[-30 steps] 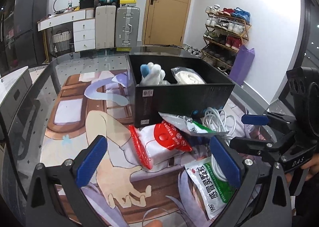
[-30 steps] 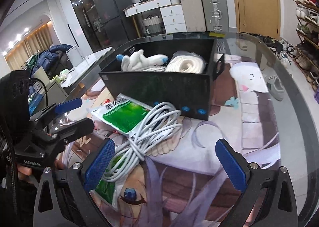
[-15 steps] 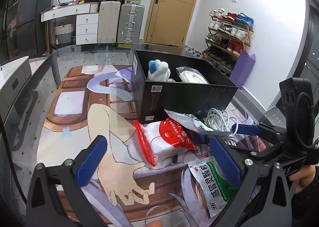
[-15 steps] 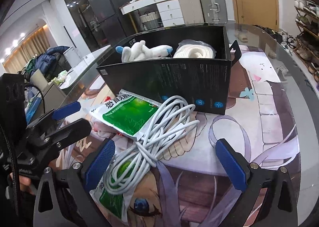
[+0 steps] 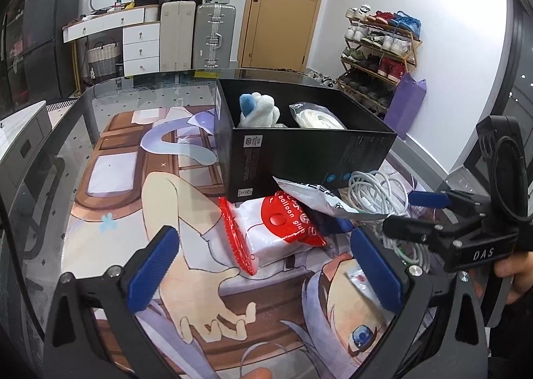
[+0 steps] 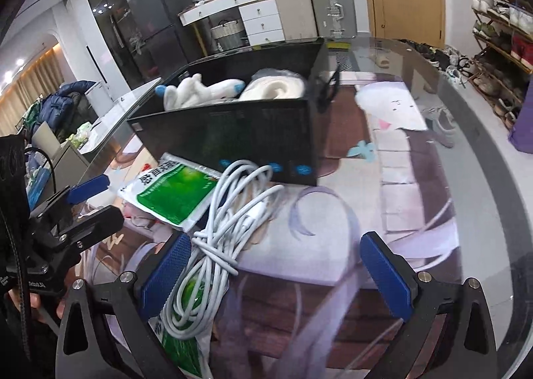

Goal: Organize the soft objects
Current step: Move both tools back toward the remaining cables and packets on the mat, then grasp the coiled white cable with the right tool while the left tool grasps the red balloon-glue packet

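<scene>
A black box point(image 5: 299, 149) point(image 6: 253, 139) stands on the table and holds a white-and-blue plush toy point(image 5: 258, 109) point(image 6: 200, 92) and a bagged white roll point(image 5: 316, 119) point(image 6: 276, 86). In front of it lie a red-and-white balloon pack point(image 5: 276, 232), a green-and-white pouch point(image 6: 173, 192) point(image 5: 309, 195), and a coiled white cable point(image 6: 226, 242) point(image 5: 376, 192). My left gripper point(image 5: 266, 265) is open and empty, just short of the balloon pack. My right gripper point(image 6: 276, 269) is open, with the cable coil lying between its fingers near the left one.
A printed mat point(image 5: 110, 179) covers the glass table point(image 6: 483, 179). A second green pouch point(image 6: 180, 345) lies under the cable. Suitcases, drawers and a shoe rack stand beyond the table.
Both grippers have moved closer to the items in front of the box. The right gripper has come down over the cable coil. Both stay open.
</scene>
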A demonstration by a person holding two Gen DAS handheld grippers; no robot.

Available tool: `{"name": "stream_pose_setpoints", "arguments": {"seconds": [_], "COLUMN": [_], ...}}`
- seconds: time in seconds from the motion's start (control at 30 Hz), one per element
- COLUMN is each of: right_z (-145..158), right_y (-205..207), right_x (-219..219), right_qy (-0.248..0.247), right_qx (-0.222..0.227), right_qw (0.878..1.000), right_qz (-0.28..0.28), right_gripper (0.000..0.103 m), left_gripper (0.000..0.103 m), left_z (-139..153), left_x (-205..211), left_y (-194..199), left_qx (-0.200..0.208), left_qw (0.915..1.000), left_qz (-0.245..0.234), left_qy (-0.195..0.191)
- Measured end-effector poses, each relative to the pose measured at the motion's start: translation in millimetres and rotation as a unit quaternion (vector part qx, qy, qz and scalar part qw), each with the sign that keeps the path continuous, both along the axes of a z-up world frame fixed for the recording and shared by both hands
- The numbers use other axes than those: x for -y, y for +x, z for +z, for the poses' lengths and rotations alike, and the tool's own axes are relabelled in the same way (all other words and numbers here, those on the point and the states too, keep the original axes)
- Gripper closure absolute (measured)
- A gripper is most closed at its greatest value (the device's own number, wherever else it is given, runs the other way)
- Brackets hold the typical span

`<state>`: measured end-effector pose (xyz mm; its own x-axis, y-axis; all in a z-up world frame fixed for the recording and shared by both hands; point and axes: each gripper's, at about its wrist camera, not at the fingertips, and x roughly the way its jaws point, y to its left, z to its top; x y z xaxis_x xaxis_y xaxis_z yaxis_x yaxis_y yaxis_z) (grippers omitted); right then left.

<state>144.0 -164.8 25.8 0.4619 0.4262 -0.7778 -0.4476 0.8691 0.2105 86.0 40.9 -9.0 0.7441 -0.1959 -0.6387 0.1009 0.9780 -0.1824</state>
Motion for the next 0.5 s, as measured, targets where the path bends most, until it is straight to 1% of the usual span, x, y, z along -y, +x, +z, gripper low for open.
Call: {"name": "stream_pose_setpoints", "arguments": {"seconds": [0.23,0.43,0.47,0.5], "right_z": [-2.7,-5.6,-6.1,-5.9], "right_y": [-0.4,-11.7,-12.3,-12.8], "right_x": [-1.7,-14.5,-15.8,-16.3], "right_qy": [-0.003,-0.036,-0.037,-0.034], "right_qx": [-0.008,0.021,0.022,0.022], "right_qw": [1.0,0.999,0.999,0.999], "right_qz": [0.003,0.017,0.02,0.023], "right_gripper": [0.001,0.001,0.004,0.01], "left_gripper": [0.0,0.0,0.0,0.0], "left_z": [-0.2,0.1,0.1,0.0], "left_x": [1.4,2.8,2.8,3.3], "left_y": [-0.3,-0.1,-0.1,0.6], "left_qx": [-0.001,-0.003,-0.004,-0.004], "left_qw": [1.0,1.0,1.0,1.0], "left_qz": [-0.002,-0.005,-0.005,-0.006], "left_qy": [0.0,0.003,0.002,0.002]}}
